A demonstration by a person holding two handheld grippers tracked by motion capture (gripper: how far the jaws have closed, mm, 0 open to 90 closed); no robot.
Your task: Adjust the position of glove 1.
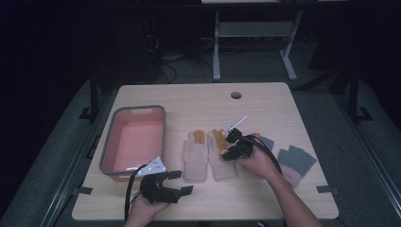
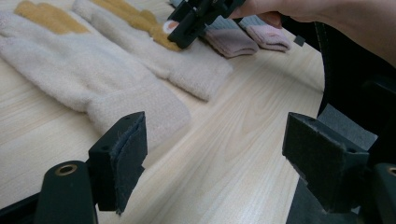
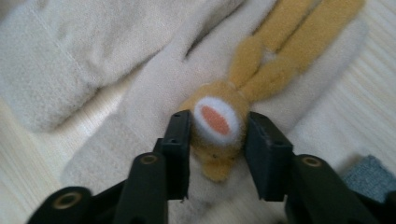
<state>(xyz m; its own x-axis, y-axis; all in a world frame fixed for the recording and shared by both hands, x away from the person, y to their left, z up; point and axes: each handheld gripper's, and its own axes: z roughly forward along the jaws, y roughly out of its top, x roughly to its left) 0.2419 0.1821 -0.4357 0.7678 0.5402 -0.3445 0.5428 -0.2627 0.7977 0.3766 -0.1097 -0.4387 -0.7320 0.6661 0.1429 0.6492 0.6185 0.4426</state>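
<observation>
Beside the salmon-pink bin (image 1: 134, 142) with its grey rim lay two cream gloves (image 1: 195, 157) with mustard-yellow patches; farther from the bin, grey gloves (image 1: 297, 161) with pale pink cuffs. The table (image 1: 265, 109) was light wood-grain.

- Light wooden desk (image 1: 265, 104), a round hole near its far edge.
- Pink tub (image 1: 107, 151) at the left edge.
- Two cream gloves (image 1: 196, 158) mid-desk.
- Grey gloves (image 1: 297, 161) near the right edge.

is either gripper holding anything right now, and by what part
The right gripper pinches the right cream glove by its yellow patch. The left gripper holds nothing.
</observation>
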